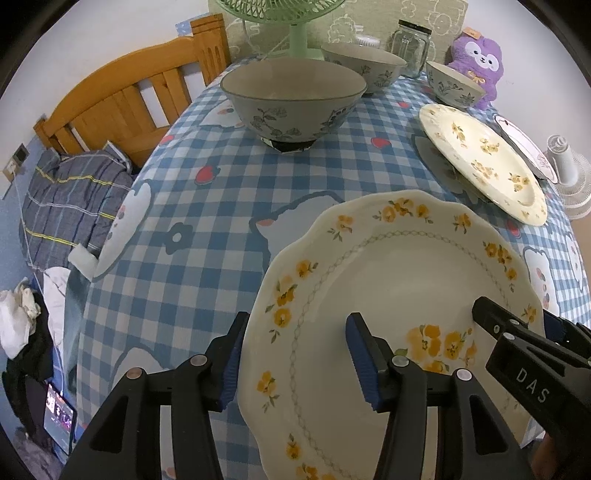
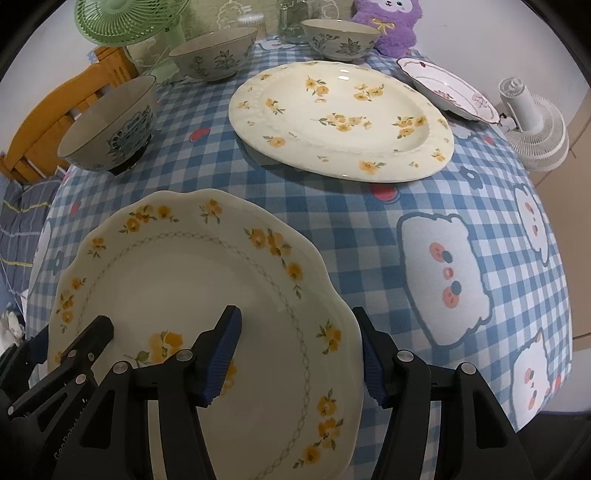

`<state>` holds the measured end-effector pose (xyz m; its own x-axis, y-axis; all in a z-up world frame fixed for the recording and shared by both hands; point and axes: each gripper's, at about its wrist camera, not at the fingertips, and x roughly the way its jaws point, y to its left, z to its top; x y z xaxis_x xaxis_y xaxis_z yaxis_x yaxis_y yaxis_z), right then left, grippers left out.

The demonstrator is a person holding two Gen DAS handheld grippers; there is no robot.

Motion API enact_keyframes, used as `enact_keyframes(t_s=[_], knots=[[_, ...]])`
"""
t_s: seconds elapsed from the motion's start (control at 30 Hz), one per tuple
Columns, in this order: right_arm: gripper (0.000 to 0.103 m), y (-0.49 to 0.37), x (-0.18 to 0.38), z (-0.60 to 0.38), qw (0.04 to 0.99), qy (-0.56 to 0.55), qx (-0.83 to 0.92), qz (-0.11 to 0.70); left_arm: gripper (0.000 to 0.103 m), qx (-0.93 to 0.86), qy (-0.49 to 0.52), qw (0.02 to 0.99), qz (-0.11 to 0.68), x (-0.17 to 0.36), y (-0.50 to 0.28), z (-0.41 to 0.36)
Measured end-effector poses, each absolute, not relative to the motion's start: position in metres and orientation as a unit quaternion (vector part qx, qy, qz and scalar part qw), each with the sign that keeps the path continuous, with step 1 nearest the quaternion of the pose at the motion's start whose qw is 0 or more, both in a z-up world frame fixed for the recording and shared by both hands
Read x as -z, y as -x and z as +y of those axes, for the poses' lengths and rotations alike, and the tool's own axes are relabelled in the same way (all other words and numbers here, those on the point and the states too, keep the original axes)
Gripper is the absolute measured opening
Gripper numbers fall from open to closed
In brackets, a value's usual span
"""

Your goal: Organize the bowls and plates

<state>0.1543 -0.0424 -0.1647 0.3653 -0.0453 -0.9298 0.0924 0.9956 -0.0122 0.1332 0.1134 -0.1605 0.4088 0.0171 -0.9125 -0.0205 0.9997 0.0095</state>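
Both claws straddle opposite rims of the scalloped plate (image 1: pixel 391 295), left gripper (image 1: pixel 295 358) and right gripper (image 2: pixel 299 354) with jaws apart, pads not pressing; the plate sits nearer than the oval plate (image 2: pixel 340 118), and uneven closing could tip it

Right gripper (image 2: pixel 301 354) jaws straddle scalloped plate (image 2: pixel 192 280) rim.

Blue checked tablecloth (image 2: pixel 332 206) covers the table. Green fan (image 1: pixel 295 22), glass jar (image 1: pixel 410 48) and purple plush (image 1: pixel 476 62) stand at the far edge. White fan (image 2: pixel 535 125) at right. Wooden bedframe (image 1: pixel 122 103) at left.
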Motion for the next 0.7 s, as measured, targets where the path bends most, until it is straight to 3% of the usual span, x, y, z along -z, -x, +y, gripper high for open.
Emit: enact_keyframes(t_s=[0.7], knots=[[0.063,-0.141,0.123,-0.106,0.846,-0.018,0.034,0.532,0.053,-0.017,0.006,0.858,0.514,0.126,-0.118,0.051]])
